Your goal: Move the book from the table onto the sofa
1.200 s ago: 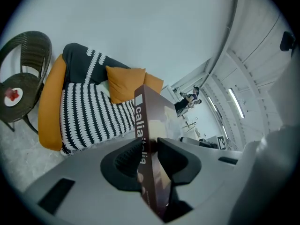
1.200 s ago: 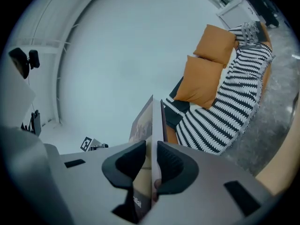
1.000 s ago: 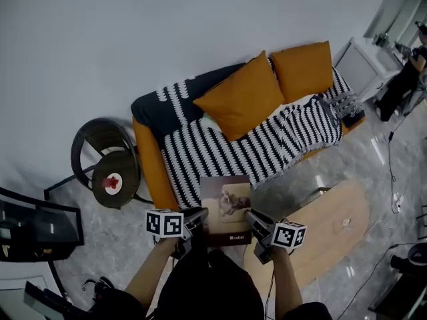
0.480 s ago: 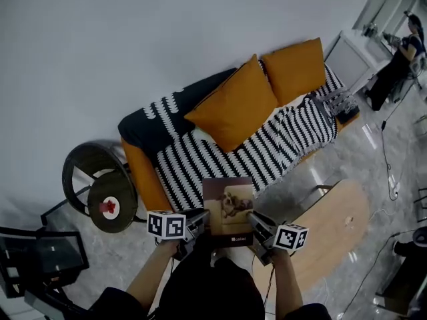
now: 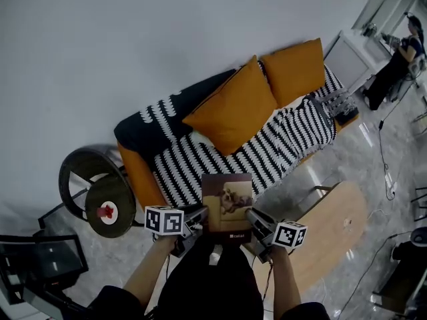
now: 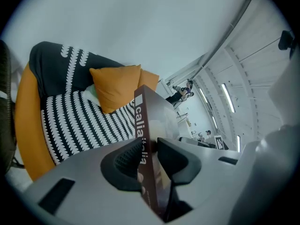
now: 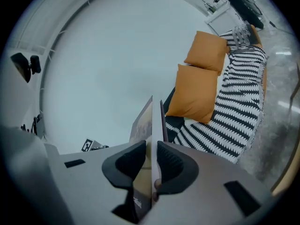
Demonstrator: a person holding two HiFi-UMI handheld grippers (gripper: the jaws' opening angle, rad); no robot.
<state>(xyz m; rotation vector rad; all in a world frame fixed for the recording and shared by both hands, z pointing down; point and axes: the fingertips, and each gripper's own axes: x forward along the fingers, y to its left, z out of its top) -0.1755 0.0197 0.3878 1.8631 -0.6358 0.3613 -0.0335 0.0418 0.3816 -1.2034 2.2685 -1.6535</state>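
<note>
1. Your left gripper [image 6: 149, 159]: jaws clamped on the book [image 5: 227, 202], dark ribbed pads pressing both faces at its left edge, just beside the white lettering on the spine. Marker cube on top, seen from the head view.

2. Your right gripper [image 7: 151, 162]: jaws clamped on the same book at its right edge, one pad on each cover, the pages edge-on between them. Marker cube likewise on top.

3. Book: brown cover facing up, a pale picture in the middle and small white print near the edge closest to you. You hold it roughly level between the two grippers, clear of the table. In the head view its far edge overlaps the front of the sofa seat.

4. Sofa [image 5: 139, 173]: orange body, draped in a black-and-white striped throw [image 5: 267, 153] that covers the seat and part of the back. Two orange cushions [image 5: 233, 107] lean against the back, side by side and touching.

5. Table [image 5: 337, 225]: pale wood with rounded ends, to your right, near the sofa's front.

6. Round side table [image 5: 110, 195]: dark, to the left of the sofa's arm, carrying a white dish [image 5: 107, 212] with something red on it.

7. Floor [image 5: 373, 159]: glossy grey marble pattern, cables trailing across it at the right.

8. White cabinet [image 5: 353, 57]: beyond the sofa's far end, a person [image 5: 395, 65] in dark clothing standing just beside it.
</note>
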